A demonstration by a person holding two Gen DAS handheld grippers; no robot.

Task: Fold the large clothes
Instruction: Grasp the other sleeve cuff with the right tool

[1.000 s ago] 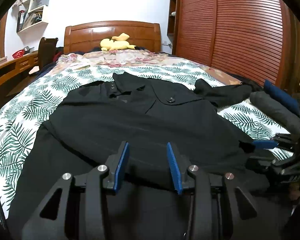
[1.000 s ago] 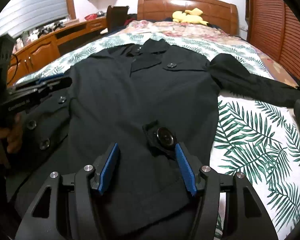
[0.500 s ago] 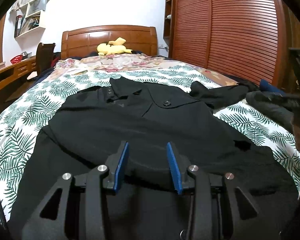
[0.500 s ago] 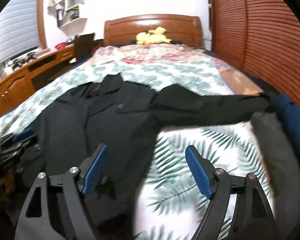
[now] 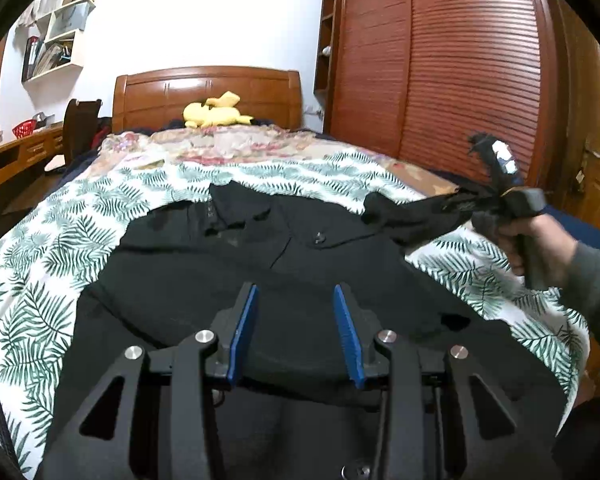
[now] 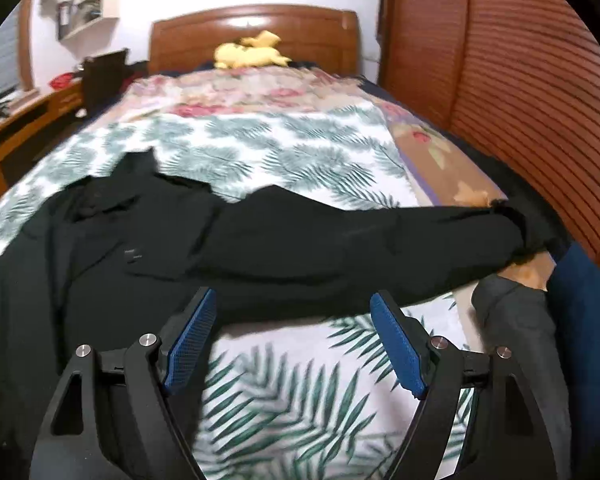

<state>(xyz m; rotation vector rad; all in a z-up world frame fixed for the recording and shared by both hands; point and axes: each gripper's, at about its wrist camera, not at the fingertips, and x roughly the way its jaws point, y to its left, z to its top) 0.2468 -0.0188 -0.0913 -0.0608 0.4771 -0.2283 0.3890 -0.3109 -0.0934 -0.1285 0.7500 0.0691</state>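
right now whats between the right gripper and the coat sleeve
Only bare leaf-print bedspread. In the right wrist view the open right gripper hangs just short of the coat sleeve, nothing else between them.

I can read no text, label, brand, number or sign in either wrist view. The black coat (image 5: pixel 284 280) shows only plain fabric and a button. The books and folders on the far left wall shelf (image 5: pixel 54 46) are too small and blurred for me to make out any lettering. The right gripper (image 5: pixel 512 200), seen from the left wrist view, is motion-blurred, so any marking on its body is unreadable. The leaf-print bedspread (image 6: pixel 300 152) carries pattern only, no words.
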